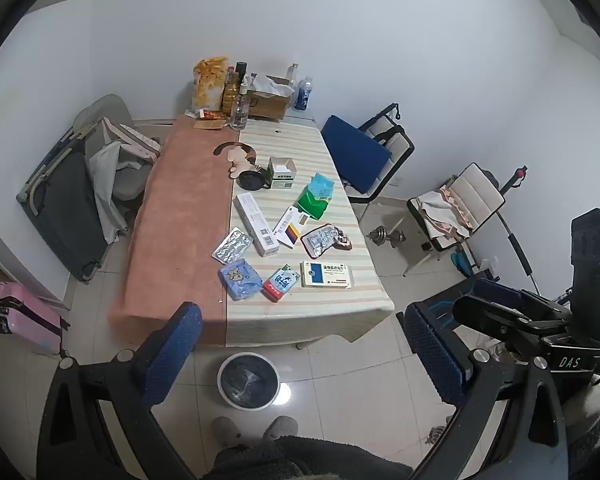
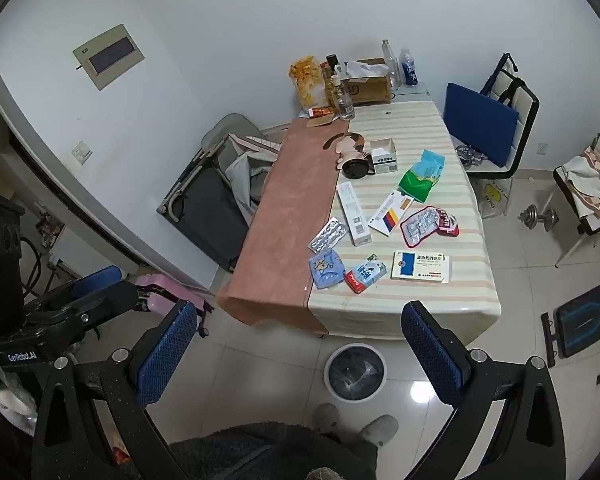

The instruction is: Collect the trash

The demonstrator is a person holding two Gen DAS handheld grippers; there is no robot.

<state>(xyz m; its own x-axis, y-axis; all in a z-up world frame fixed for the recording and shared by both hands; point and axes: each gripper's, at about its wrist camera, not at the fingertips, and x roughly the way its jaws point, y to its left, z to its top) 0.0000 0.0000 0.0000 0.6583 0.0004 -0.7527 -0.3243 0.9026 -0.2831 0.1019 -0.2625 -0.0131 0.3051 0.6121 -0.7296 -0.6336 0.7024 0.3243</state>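
Several pieces of trash lie on the cloth-covered table (image 1: 340, 300): a white-and-blue medicine box (image 1: 326, 275), a small red-and-blue pack (image 1: 281, 283), a blue wrapper (image 1: 239, 279), a blister sheet (image 1: 233, 245), a long white box (image 1: 257, 224), a red pouch (image 1: 325, 239) and a green bag (image 1: 315, 197). A white bin with a black liner (image 1: 248, 380) stands on the floor before the table, also in the right wrist view (image 2: 355, 372). My left gripper (image 1: 300, 356) and right gripper (image 2: 300, 348) are both open and empty, held high, short of the table.
Bottles, a snack bag (image 1: 209, 87) and a cardboard box (image 1: 269, 98) stand at the table's far end. Chairs stand to the right (image 1: 364, 152), a folded cot (image 1: 68, 208) and pink suitcase (image 1: 24, 320) to the left, a dumbbell (image 1: 386, 236) on the floor. My slippers are by the bin.
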